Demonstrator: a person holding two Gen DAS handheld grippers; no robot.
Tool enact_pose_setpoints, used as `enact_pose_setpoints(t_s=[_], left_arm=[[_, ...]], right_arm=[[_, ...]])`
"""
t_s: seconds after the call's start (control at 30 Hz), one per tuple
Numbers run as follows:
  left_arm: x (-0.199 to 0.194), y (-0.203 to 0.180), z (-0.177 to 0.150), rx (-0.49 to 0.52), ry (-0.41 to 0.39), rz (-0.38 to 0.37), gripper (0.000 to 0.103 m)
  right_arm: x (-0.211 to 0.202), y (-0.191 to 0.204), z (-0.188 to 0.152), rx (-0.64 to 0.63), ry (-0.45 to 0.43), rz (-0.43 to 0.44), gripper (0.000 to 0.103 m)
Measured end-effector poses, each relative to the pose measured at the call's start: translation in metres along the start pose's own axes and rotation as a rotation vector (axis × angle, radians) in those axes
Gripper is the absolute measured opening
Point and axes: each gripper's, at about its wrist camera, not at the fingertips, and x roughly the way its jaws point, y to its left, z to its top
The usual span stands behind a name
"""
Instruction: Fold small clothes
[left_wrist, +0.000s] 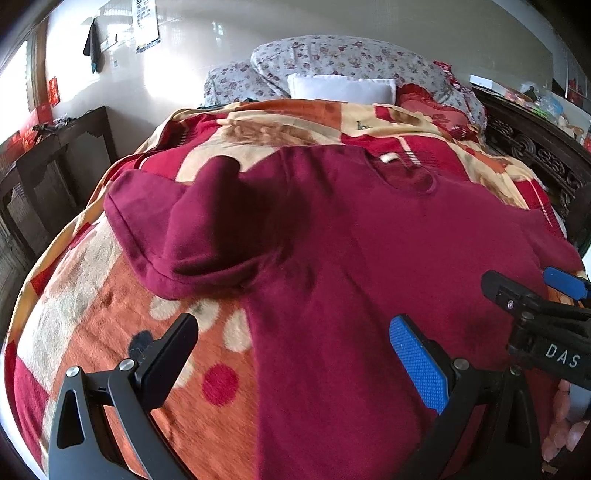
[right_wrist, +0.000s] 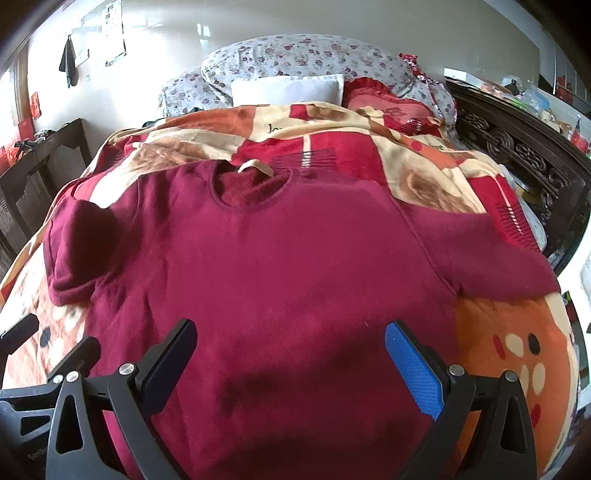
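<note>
A maroon sweater (right_wrist: 280, 258) lies spread face-up on the patterned blanket (right_wrist: 509, 339), one sleeve (left_wrist: 177, 229) rumpled. Both the left gripper (left_wrist: 295, 365) and right gripper (right_wrist: 291, 365) hover spread, empty. It looks soft, floppy; pinching the hem corners seems best.

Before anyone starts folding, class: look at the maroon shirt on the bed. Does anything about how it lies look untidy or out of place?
Yes. The maroon shirt lies mostly flat, neckline toward the pillows, but its left sleeve is bunched and humped up rather than spread out. The right sleeve lies flat. Both grippers hover open, holding nothing.
</note>
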Motion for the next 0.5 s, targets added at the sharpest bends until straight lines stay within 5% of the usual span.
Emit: enact_pose_setpoints(t_s=[0.5], left_arm=[[0.031,0.121,0.051,-0.19,0.023,0.069,0.103]], right_arm=[[0.062,0.053,0.017,-0.076,0.021,0.034,0.103]])
